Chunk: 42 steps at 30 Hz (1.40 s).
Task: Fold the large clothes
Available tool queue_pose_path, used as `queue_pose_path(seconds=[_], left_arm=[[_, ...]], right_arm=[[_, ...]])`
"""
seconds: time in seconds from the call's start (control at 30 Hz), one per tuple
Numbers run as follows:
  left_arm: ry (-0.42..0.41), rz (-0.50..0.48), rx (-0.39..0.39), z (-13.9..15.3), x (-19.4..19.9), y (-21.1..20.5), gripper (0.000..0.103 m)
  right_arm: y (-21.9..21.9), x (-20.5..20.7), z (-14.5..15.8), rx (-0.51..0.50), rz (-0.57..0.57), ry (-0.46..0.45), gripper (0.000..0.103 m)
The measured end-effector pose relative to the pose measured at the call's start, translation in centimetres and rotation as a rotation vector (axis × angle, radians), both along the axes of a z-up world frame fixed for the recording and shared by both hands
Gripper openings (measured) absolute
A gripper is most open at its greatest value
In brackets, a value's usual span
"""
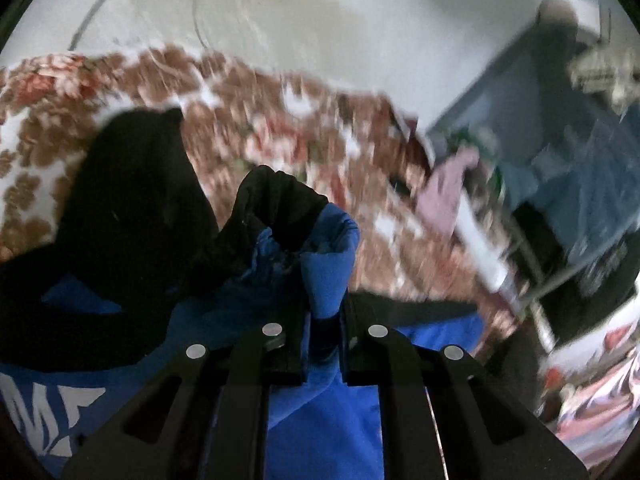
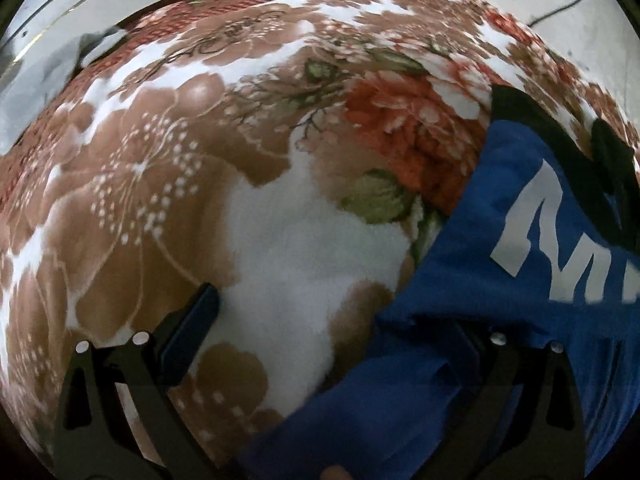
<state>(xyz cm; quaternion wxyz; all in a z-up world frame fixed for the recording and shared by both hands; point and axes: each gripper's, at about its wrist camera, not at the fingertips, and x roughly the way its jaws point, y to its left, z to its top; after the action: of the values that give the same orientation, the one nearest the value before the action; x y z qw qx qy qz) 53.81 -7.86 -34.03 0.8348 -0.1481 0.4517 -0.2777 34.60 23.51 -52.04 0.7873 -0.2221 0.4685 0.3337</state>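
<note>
Left wrist view: a fold of the blue garment (image 1: 328, 272) is being pinched by the nearly closed jaws of the left gripper (image 1: 324, 344) above the floral bedspread (image 1: 260, 120). A pale wall (image 1: 320, 20) is being seen behind. The right gripper (image 2: 340, 320) is being held wide open, gripping nothing, with blue cloth draped over one finger.

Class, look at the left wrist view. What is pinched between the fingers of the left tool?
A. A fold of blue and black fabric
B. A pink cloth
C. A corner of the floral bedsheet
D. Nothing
A: the left tool is shut on a bunched fold of the blue and black garment with white lettering.
</note>
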Motion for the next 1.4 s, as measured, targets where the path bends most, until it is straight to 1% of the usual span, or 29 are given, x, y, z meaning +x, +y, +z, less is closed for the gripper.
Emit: queue_pose_path(seconds=[0.07,0.1,0.13,0.17,0.2,0.27,0.3,0.37,0.43,0.47,0.5,0.53,0.57,0.6,0.67,0.7,0.73,0.83,0.87,0.9,0.97,1.03,1.07,1.13,1.17,1.23,1.3,1.37,1.4], left_arm=[[0.035,-0.029,0.07,-2.8,-0.2,-2.5,0.009],[0.049,-0.038,0.092,-3.9,-0.1,-3.4,0.009],[0.07,-0.052,0.134,-5.5,-0.2,-4.6,0.009],[0.085,-0.062,0.144,-6.2,-0.3,-5.1,0.009],[0.144,-0.097,0.135,-8.4,-0.2,-6.2,0.01],[0.202,-0.113,0.152,-10.5,-0.3,-7.1,0.01],[0.213,-0.137,0.187,-11.8,-0.5,-7.9,0.01],[0.184,-0.169,0.28,-13.3,-1.2,-9.2,0.011],[0.205,-0.184,0.307,-14.5,-1.6,-10.5,0.014],[0.214,-0.189,0.307,-14.8,-1.9,-10.9,0.026],[0.223,-0.19,0.298,-15.2,-2.2,-11.5,0.048],[0.233,-0.201,0.287,-15.4,-2.5,-11.9,0.062],[0.244,-0.225,0.29,-15.5,-3.0,-12.8,0.083],[0.24,-0.233,0.324,-15.4,-3.6,-13.8,0.091],[0.226,-0.232,0.367,-14.9,-5.0,-15.0,0.093],[0.23,-0.236,0.368,-14.7,-5.6,-15.5,0.096],[0.237,-0.238,0.366,-14.5,-6.1,-15.9,0.097],[0.295,-0.232,0.334,-13.4,-7.7,-16.3,0.097],[0.341,-0.256,0.292,-12.9,-8.4,-16.4,0.097],[0.35,-0.263,0.274,-12.3,-9.2,-16.4,0.097],[0.322,-0.258,0.287,-10.6,-10.1,-16.7,0.097],[0.278,-0.257,0.283,-7.6,-10.7,-16.6,0.097],[0.256,-0.244,0.265,-5.9,-10.6,-16.1,0.097],[0.214,-0.221,0.233,-2.8,-9.9,-14.9,0.098],[0.178,-0.2,0.228,-0.7,-9.3,-13.6,0.097],[0.122,-0.143,0.259,2.3,-8.0,-11.0,0.097],[0.079,-0.105,0.265,4.8,-6.7,-7.4,0.097],[0.046,-0.074,0.286,6.3,-5.8,-3.9,0.098],[0.022,-0.044,0.317,6.8,-5.1,-1.2,0.098]], right_arm=[[-0.3,-0.1,-0.1,0.013,0.017,-0.004,0.099],[-0.4,-0.2,-0.1,0.018,0.019,-0.007,0.099],[-0.5,-0.2,-0.2,0.025,0.019,-0.009,0.099],[-0.7,-0.3,-0.2,0.027,0.016,-0.012,0.099],[-0.8,-0.4,-0.2,0.026,0.012,-0.019,0.099],[-1.0,-0.6,-0.2,0.031,0.004,-0.02,0.099],[-1.1,-0.6,-0.2,0.036,0.001,-0.02,0.099],[-1.1,-0.8,-0.2,0.036,-0.004,-0.026,0.099],[-1.3,-0.9,-0.3,0.04,-0.003,-0.015,0.099],[-1.4,-0.9,-0.3,0.041,0.002,-0.009,0.099],[-1.6,-1.0,-0.2,0.042,0.011,-0.003,0.099],[-1.8,-1.1,-0.2,0.04,0.026,-0.005,0.099],[-1.9,-1.4,-0.2,0.037,0.04,-0.011,0.099],[-2.2,-1.8,-0.1,0.031,0.065,-0.022,0.099],[-2.8,-2.6,0.0,0.01,0.112,-0.039,0.099],[-3.1,-3.1,0.3,-0.006,0.134,-0.052,0.098],[-3.5,-3.9,0.8,-0.023,0.159,-0.064,0.098],[-4.8,-6.8,2.1,-0.074,0.257,-0.09,0.098],[-5.5,-7.9,2.6,-0.098,0.279,-0.102,0.098],[-6.3,-8.9,2.9,-0.117,0.291,-0.109,0.098],[-8.0,-10.6,3.8,-0.139,0.298,-0.125,0.098],[-10.4,-11.9,4.7,-0.143,0.294,-0.127,0.098],[-11.2,-12.0,4.9,-0.15,0.28,-0.135,0.098],[-13.0,-11.4,5.0,-0.192,0.209,-0.167,0.098],[-13.9,-10.4,5.0,-0.204,0.154,-0.165,0.098],[-15.4,-7.4,5.4,-0.197,0.042,-0.136,0.098],[-17.1,-4.6,6.7,-0.171,-0.047,-0.153,0.098],[-19.6,-1.7,8.0,-0.156,-0.139,-0.186,0.098],[-21.1,-0.2,8.5,-0.152,-0.185,-0.194,0.098]])
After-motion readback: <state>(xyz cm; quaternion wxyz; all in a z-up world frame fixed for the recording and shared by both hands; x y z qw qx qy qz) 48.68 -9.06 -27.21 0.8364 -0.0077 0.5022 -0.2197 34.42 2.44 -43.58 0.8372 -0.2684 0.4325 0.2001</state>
